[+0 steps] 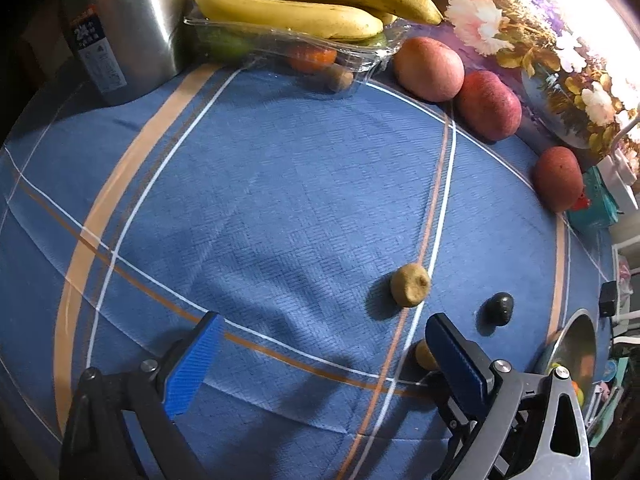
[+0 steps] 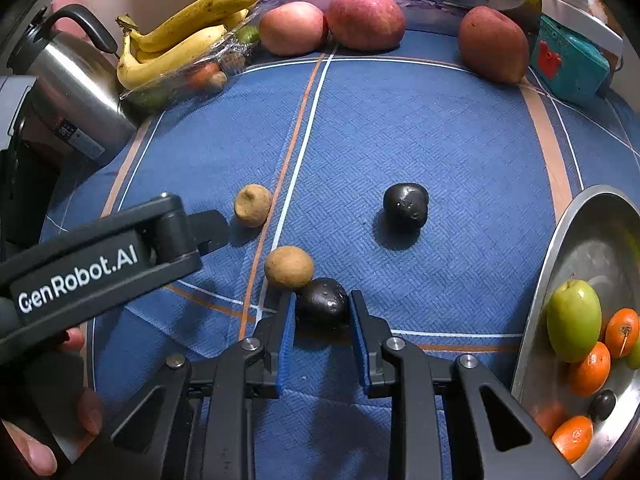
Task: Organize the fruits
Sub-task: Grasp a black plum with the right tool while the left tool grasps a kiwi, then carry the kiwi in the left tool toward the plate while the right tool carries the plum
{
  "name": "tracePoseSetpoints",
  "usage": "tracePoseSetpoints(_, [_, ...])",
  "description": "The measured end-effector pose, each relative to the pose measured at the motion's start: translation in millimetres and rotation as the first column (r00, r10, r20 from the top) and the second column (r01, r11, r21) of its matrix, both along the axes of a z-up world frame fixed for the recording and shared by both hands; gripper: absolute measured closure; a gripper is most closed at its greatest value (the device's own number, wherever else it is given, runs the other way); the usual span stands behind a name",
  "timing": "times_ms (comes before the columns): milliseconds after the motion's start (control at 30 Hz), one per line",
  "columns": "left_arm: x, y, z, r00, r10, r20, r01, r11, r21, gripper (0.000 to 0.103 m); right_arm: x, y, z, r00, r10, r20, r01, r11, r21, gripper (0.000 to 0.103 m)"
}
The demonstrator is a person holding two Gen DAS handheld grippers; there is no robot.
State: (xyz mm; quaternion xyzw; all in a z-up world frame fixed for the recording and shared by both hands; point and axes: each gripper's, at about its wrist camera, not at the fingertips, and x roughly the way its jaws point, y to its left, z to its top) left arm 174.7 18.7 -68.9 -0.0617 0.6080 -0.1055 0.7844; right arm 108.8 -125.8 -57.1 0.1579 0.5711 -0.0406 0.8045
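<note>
While my right hand-held gripper points steeply down at the tabletop, its two blue pads pinch a dark, glossy fruit that rests on the blue checked cloth near the front edge. A brown, fuzzy fruit lies touching the dark fruit on its left rear side. A second brown fruit lies further back and to the left, apart from both. A second dark fruit lies near the middle of the tabletop, well apart from the pinched one. My left hand-held gripper hangs over the cloth with its pads spread wide and nothing between them; in the right wrist view its black body, marked GenRobot.AI, enters from the left. At the right edge of the tabletop, a metal bowl holds a green apple, several small oranges and one small dark fruit. Along the back edge lie three large red fruits. In the back left corner, a bunch of bananas rests on a clear plastic tray containing other fruit, beside a steel kettle. A teal box sits in the back right corner.
</note>
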Motion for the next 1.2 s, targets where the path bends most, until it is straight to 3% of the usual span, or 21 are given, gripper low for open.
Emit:
tracePoseSetpoints(533, [-8.9,-39.6,-4.7,0.995,-0.093,-0.043,0.088,0.99,-0.108,0.028,-20.7,-55.4,19.1,0.989,-0.148,0.019,0.148,0.989,0.025,0.076])
tracePoseSetpoints(667, [-12.6,-52.6,-7.7,0.991,-0.118,-0.059,0.11,0.986,-0.124,0.04,-26.3,-65.0,29.8,0.985,-0.171,0.035,0.17,0.985,0.034,0.076])
tracePoseSetpoints(800, [-12.1,-59.6,-9.6,0.988,-0.142,-0.065,0.133,0.983,-0.123,0.059,-29.3,-69.1,38.6,0.982,-0.179,0.055,0.177,0.983,0.046,0.076])
tracePoseSetpoints(1000, [-15.5,-69.7,-4.8,0.985,-0.163,-0.054,0.155,0.979,-0.129,0.076,-33.9,-70.3,43.4,0.981,-0.179,0.075,0.175,0.983,0.064,0.076])
tracePoseSetpoints(1200, [-21.4,-75.6,-1.6,0.986,-0.164,-0.043,0.158,0.981,-0.115,0.077,-34.3,-73.1,48.0,0.977,-0.191,0.095,0.183,0.98,0.083,0.076])
